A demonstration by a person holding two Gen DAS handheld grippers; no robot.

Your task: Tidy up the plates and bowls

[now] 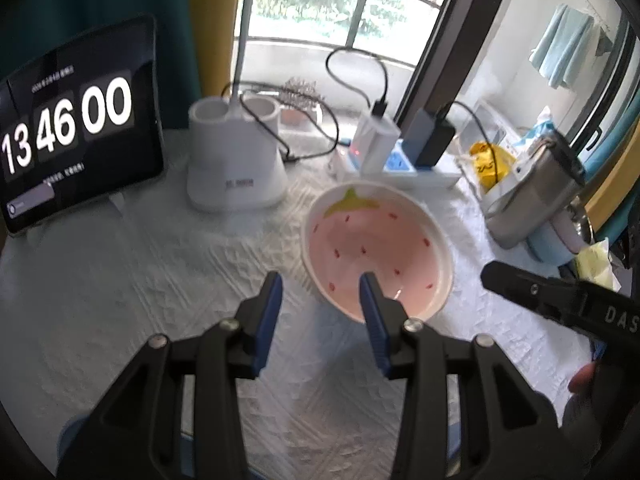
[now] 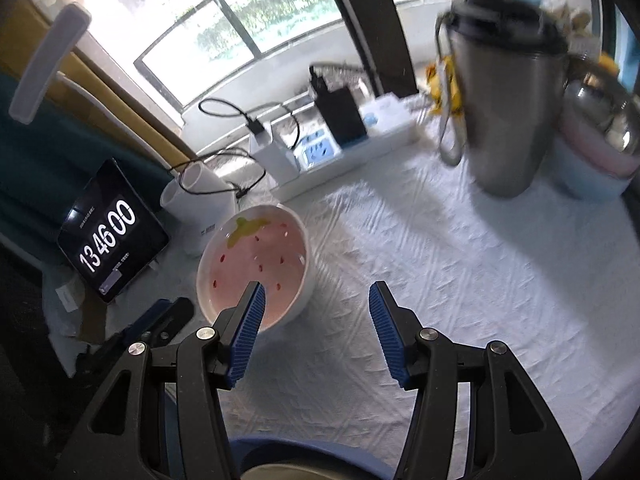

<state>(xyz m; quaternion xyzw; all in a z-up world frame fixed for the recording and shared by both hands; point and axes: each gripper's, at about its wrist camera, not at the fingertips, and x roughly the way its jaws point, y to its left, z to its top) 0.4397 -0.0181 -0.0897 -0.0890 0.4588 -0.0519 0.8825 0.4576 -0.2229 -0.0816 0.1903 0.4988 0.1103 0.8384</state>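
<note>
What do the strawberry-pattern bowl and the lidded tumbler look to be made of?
Strawberry-pattern bowl: likely glazed ceramic; it has a glossy pink inside, painted red seeds and a thick white rim. Lidded tumbler: apparently brushed stainless steel, with a dull grey metallic sheen on its wall; its matte black lid looks like plastic.

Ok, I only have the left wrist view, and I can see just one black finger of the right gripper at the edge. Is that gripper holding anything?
Observer: No. In the right wrist view the right gripper is open, and only white tablecloth shows between its fingers.
Operator: And where is it relative to the strawberry bowl?
Observer: In that view, the tip of one of its fingers overlaps the near rim of the strawberry bowl. The other finger is over bare cloth to the side. I cannot tell whether it touches the bowl.
</note>
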